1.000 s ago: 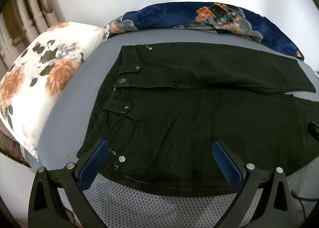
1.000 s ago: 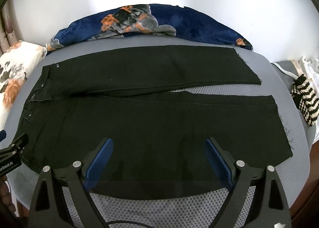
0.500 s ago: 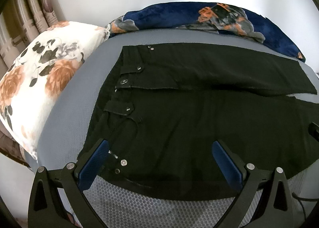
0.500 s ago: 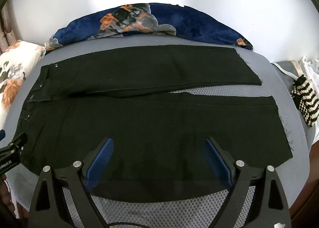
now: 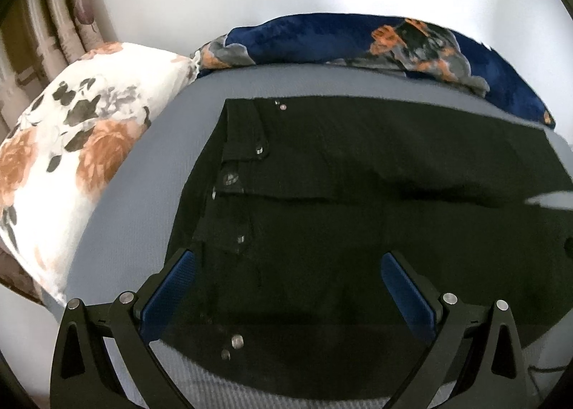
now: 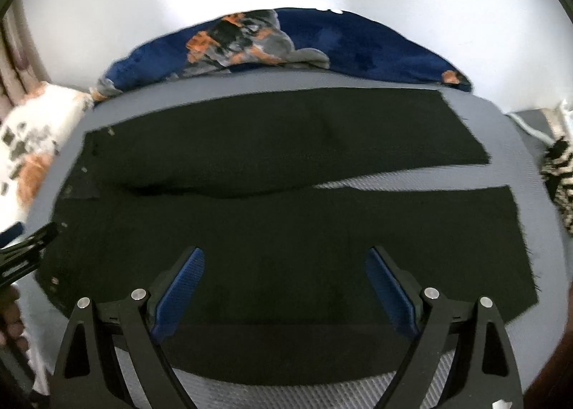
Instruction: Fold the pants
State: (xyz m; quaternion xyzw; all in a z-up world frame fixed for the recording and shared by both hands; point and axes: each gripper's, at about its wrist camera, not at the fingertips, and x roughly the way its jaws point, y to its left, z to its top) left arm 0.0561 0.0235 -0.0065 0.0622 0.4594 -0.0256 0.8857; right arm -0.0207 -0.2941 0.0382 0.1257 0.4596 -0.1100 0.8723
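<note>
Black pants (image 5: 358, 194) lie spread flat on a grey mesh bed surface (image 5: 136, 201), waistband to the left, both legs running right. My left gripper (image 5: 286, 262) hovers open over the waist and near hip area, its blue pads wide apart with cloth below them, not pinched. In the right wrist view the pants (image 6: 286, 223) fill the middle, hems at the right. My right gripper (image 6: 284, 258) is open above the near leg, nothing between its pads. The left gripper's tip (image 6: 25, 251) shows at the left edge there.
A white floral pillow (image 5: 71, 158) lies left of the waistband. A navy floral blanket (image 5: 358, 40) is bunched along the far edge by the wall. A striped black-and-cream item (image 6: 558, 176) sits past the hems at the right. A hand (image 6: 10, 316) is at lower left.
Both grippers have moved forward over the pants, so the near edge of the cloth now lies lower in each view. Both stay open. The pants lie as before.
</note>
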